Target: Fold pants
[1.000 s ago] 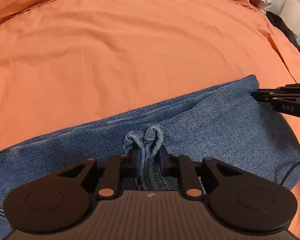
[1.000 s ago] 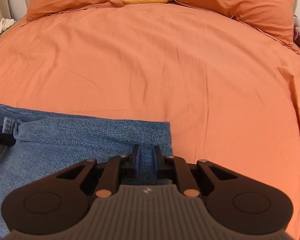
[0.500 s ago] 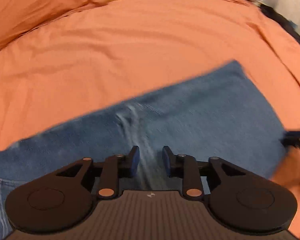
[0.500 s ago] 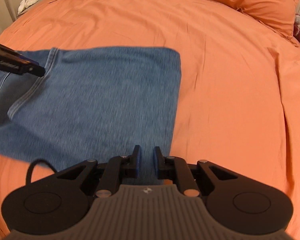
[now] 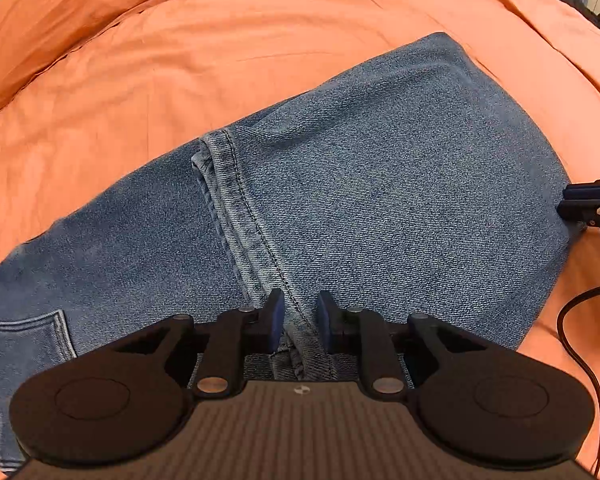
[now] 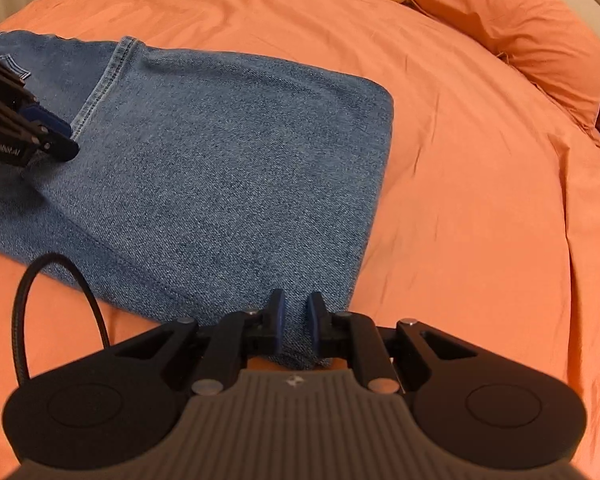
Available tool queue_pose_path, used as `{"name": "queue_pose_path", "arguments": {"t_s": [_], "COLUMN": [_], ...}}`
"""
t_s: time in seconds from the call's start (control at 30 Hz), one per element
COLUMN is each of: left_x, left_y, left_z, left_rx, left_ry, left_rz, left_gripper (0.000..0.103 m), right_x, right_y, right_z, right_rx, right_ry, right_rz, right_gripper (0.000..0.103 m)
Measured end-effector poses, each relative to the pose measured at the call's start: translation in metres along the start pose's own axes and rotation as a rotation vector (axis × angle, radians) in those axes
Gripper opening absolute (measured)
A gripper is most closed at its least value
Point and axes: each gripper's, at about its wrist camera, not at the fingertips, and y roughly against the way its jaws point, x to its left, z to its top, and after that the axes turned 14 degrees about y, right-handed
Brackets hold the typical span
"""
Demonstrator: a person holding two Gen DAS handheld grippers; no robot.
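Inspecting blue denim pants (image 5: 380,184) spread across the orange bed sheet (image 5: 260,40), well short of the orange pillows (image 6: 520,40) at the head of the bed. Finds one fold already made: leg portion doubled back over the upper part, stitched leg hem (image 5: 236,200) lying across the middle of the garment, patch back pocket (image 5: 24,344) exposed beyond it at the left. Shows the folded end square and mostly flat toward the right, with a slight ripple near the far edge.

Records left gripper (image 5: 300,320) tilted down over the near end of the hem, fingers narrow and just closing in, hem seam standing between them and apparently pinched. Records right gripper (image 6: 296,320) at the near right corner of the folded end, fingers nearly together and clamped on a tuck of denim.

Judges the task roughly half done: lengthwise pairing of legs and first crosswise fold complete. Leaves outstanding, by the look of it, at least one more crosswise fold toward the pocket end, then smoothing and release. Flags uneven layers at the hem as the likely fault if carried over carelessly.
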Motion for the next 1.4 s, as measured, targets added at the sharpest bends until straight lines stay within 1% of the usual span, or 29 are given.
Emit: {"name": "queue_pose_path", "arguments": {"t_s": [0.07,0.1,0.13,0.17,0.23,0.27,0.3,0.33,0.37,0.5,0.57,0.6,0.63,0.67,0.7,0.73,0.87,0.93,1.0,1.13,1.2,1.3,1.37,1.4], "left_x": [0.004,0.006,0.008,0.011,0.021,0.027,0.035,0.034,0.043,0.085,0.108,0.12,0.133,0.146,0.159,0.173,0.23,0.258,0.284,0.331,0.349,0.364,0.369,0.37], "left_y": [0.005,0.008,0.013,0.018,0.038,0.048,0.058,0.073,0.081,0.114,0.13,0.135,0.139,0.143,0.146,0.149,0.152,0.144,0.134,0.114,0.1,0.075,0.061,0.055], "left_z": [0.002,0.002,0.002,-0.003,-0.008,-0.01,-0.011,-0.014,-0.013,-0.016,-0.02,-0.02,-0.023,-0.026,-0.03,-0.036,-0.061,-0.073,-0.086,-0.115,-0.128,-0.144,-0.15,-0.151], "left_rx": [-0.006,-0.01,-0.01,-0.015,-0.035,-0.044,-0.051,-0.057,-0.062,-0.106,-0.123,-0.123,-0.123,-0.127,-0.13,-0.132,-0.149,-0.158,-0.16,-0.166,-0.155,-0.135,-0.142,-0.147], "left_ry": [0.013,0.008,0.007,0.007,-0.007,-0.018,-0.023,-0.025,-0.024,-0.037,-0.023,-0.003,0.017,0.043,0.074,0.109,0.266,0.368,0.483,0.71,0.823,0.989,1.057,1.084], "left_rz": [-0.014,-0.012,-0.006,-0.007,-0.018,-0.02,-0.021,-0.018,-0.016,0.003,0.019,0.025,0.026,0.027,0.03,0.026,0.001,0.005,-0.012,-0.061,-0.112,-0.228,-0.312,-0.336], "left_gripper": [0.024,0.026,0.032,0.035,0.038,0.04,0.044,0.049,0.051,0.058,0.06,0.062,0.062,0.063,0.065,0.067,0.071,0.077,0.08,0.083,0.083,0.083,0.088,0.089], "right_x": [0.002,0.005,0.01,0.013,0.016,0.016,0.017,0.018,0.022,0.041,0.051,0.057,0.063,0.071,0.079,0.086,0.111,0.119,0.127,0.136,0.14,0.144,0.146,0.148], "right_y": [0.0,0.002,0.006,0.01,0.021,0.027,0.034,0.041,0.047,0.071,0.081,0.084,0.087,0.088,0.088,0.087,0.07,0.057,0.044,0.022,0.014,-0.001,-0.011,-0.015], "right_z": [0.001,0.002,0.003,0.005,0.008,0.009,0.011,0.014,0.018,0.035,0.047,0.054,0.061,0.068,0.075,0.082,0.109,0.119,0.129,0.143,0.149,0.157,0.161,0.163], "right_rx": [0.002,0.004,0.007,0.013,0.011,-0.006,-0.023,-0.034,-0.04,-0.109,-0.147,-0.162,-0.173,-0.178,-0.185,-0.192,-0.188,-0.178,-0.165,-0.146,-0.134,-0.096,-0.073,-0.061], "right_ry": [0.007,0.03,0.055,0.075,0.09,0.094,0.103,0.121,0.147,0.285,0.351,0.383,0.415,0.447,0.48,0.514,0.605,0.634,0.655,0.687,0.708,0.741,0.762,0.773], "right_rz": [-0.013,-0.028,-0.047,-0.063,-0.082,-0.077,-0.075,-0.078,-0.077,-0.046,-0.005,0.016,0.032,0.037,0.039,0.042,0.06,0.072,0.083,0.117,0.136,0.163,0.188,0.2], "right_gripper": [0.009,0.009,0.009,0.009,0.008,0.008,0.009,0.009,0.009,0.009,0.009,0.01,0.015,0.019,0.022,0.022,0.022,0.022,0.022,0.022,0.022,0.022,0.022,0.022]}}
